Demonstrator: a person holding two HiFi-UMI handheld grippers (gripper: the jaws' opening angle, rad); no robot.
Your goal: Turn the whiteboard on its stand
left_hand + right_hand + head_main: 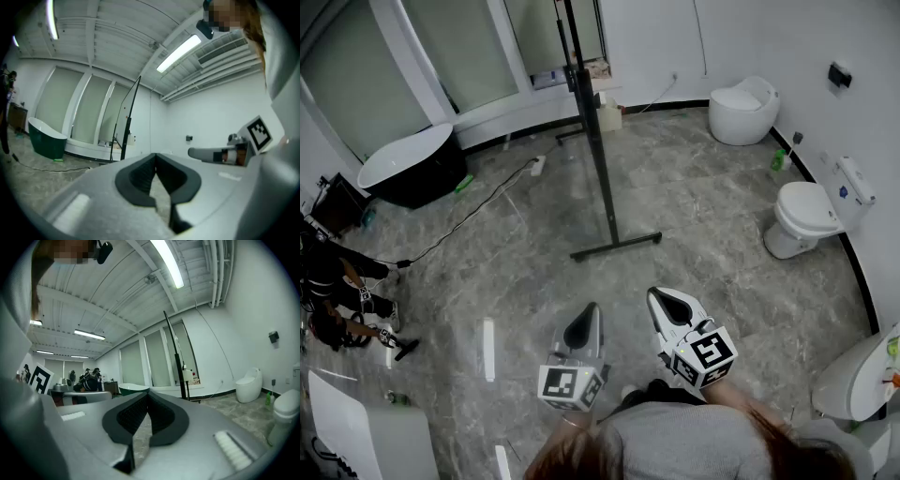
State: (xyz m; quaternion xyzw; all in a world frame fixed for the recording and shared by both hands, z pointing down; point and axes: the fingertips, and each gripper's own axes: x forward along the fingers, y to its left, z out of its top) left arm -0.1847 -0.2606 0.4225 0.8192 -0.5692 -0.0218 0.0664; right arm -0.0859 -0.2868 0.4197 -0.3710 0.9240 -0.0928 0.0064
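Head view: whiteboard [577,42] stands edge-on to the camera, upright on its black stand [616,246], out on the grey marble floor [694,178]; well apart from both grippers, nothing touching it. Left gripper [592,307] and right gripper [656,292] held side by side low in frame, both pointing towards the stand's foot bar. Black bathtub [412,169] far left by the windows; round toilet [745,108] and a second toilet [806,216] along the right wall; a cable [478,211] runs across the floor.

Left gripper view: jaws brought together, tips meeting, nothing between them; whiteboard ahead and left of centre, seen as a thin tilted panel, bathtub further left; right gripper visible at the right edge.

Right gripper view: jaws together, tips meeting, nothing between them; stand's upright rises just right of centre, in front of the windows; round toilet to the right; people [86,378] in the background at left.
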